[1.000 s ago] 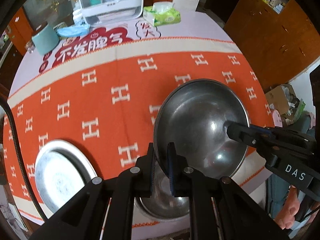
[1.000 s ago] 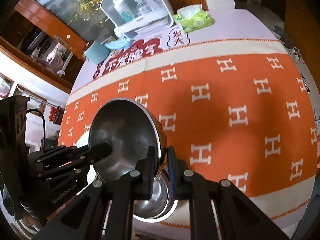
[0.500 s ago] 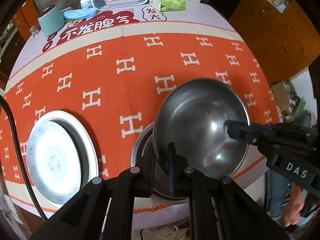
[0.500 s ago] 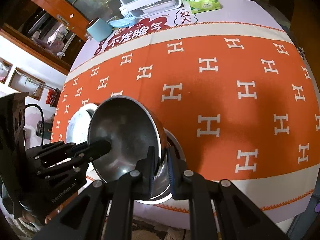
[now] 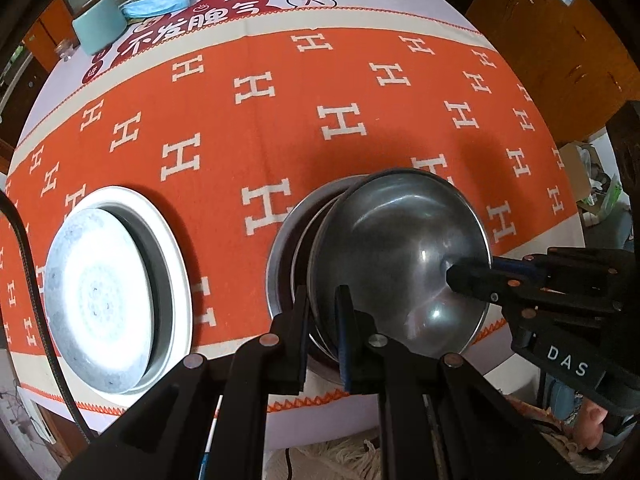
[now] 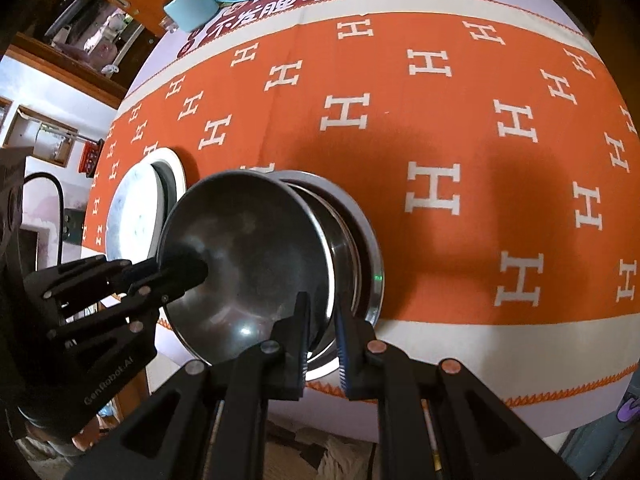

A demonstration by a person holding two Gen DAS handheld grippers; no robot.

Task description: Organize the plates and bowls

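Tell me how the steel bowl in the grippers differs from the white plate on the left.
The steel bowl is dark, shiny metal; the white plate is pale with a faint pattern. The bowl is deep, tilted, and gripped by its rim over another steel bowl; the plate is shallow and rests untouched. Both are round.

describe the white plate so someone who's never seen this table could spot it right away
Start at the orange tablecloth with white H marks. Along its near edge, left of the steel bowls, lies the white plate with a smaller plate on it. It is the only white dish, flat on the cloth and untouched by either gripper.
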